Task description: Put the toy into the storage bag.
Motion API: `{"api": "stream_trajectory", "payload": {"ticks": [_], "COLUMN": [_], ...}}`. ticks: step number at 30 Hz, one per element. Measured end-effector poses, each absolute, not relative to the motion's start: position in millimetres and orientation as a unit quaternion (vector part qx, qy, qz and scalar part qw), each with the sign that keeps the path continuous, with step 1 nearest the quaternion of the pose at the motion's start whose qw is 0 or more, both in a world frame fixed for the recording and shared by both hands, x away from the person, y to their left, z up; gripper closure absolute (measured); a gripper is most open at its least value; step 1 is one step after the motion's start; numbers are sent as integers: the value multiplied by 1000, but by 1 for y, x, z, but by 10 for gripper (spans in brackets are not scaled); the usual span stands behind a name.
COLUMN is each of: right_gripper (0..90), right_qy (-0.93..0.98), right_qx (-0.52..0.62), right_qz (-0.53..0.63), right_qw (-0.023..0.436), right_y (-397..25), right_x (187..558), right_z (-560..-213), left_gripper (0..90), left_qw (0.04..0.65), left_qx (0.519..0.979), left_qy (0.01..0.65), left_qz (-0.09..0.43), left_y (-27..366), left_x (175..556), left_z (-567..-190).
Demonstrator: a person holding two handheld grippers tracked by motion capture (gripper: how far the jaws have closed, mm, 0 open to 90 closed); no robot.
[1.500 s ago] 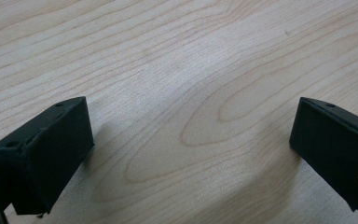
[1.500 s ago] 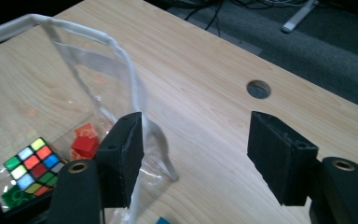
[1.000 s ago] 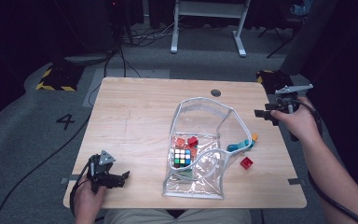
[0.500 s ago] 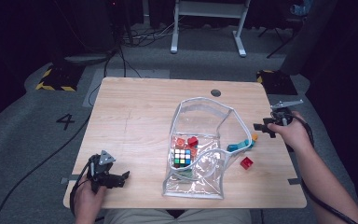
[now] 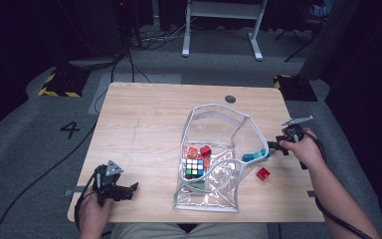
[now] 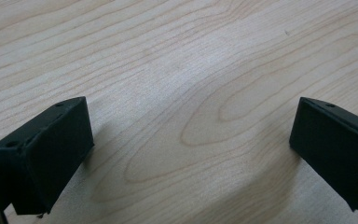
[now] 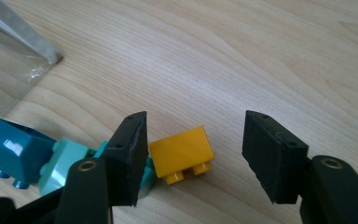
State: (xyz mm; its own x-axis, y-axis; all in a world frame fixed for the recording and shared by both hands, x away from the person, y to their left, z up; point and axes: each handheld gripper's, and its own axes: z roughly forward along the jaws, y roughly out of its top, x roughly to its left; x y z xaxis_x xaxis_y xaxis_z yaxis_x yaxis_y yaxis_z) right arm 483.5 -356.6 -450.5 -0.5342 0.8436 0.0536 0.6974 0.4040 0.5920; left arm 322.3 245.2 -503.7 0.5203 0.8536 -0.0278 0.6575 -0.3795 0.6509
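Yellow brick (image 7: 182, 153) lying on its side on the pale wooden table (image 5: 144, 119), studs pointing toward the camera, between the jaws of the right gripper (image 7: 193, 156) in the right gripper view. Jaws spread wide, gripping nothing; left jaw close beside the brick's left face, right jaw standing well clear, with bare wood in between. Pressed against the brick's left side, a mint-green brick (image 7: 70, 161), and beyond that a dark teal brick (image 7: 11, 147), all in a short row just outside the clear plastic pouch (image 5: 214, 149).

From the high view: right gripper (image 5: 277, 146) at the table's right edge, pointed at that little row (image 5: 255, 155); a red brick (image 5: 263, 174) loose a little nearer the person; inside the pouch a colourful puzzle cube (image 5: 193, 167) and more red pieces (image 5: 205, 150). Left gripper (image 5: 124, 192) resting idle near the front left corner, jaws (image 6: 191, 154) wide apart over bare wood, holding nothing.

Judging the likely next step as closing on the yellow brick and carrying it to the pouch. Risks from here: left jaw overlapping the mint-green brick, so likely to pinch both or shove the neighbour aside; off-centre closing, sliding the brick across the smooth wood before the far jaw arrives; glossy faces letting it twist or squirt out; floppy pouch rim folding shut with no hand to steady it
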Motion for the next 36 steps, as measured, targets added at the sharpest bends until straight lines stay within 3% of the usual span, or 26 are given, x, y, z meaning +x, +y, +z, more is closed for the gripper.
{"api": "stream_trajectory", "payload": {"ticks": [11, 18, 36], "right_gripper": [583, 592, 592], "right_qy": [819, 819, 809], "right_qx": [488, 484, 464], "right_qz": [272, 273, 324], "right_qw": [129, 147, 160], "right_y": [-358, -357, -352], "right_x": [485, 483, 468], "right_z": [-466, -455, -384], "left_gripper": [0, 0, 0], "left_qw": [309, 309, 310], "left_qx": [815, 815, 815], "left_qy": [464, 463, 463], "left_qz": [159, 158, 158], "left_y": [245, 245, 245], "left_x": [322, 322, 322], "left_z": [-504, -504, -504]}}
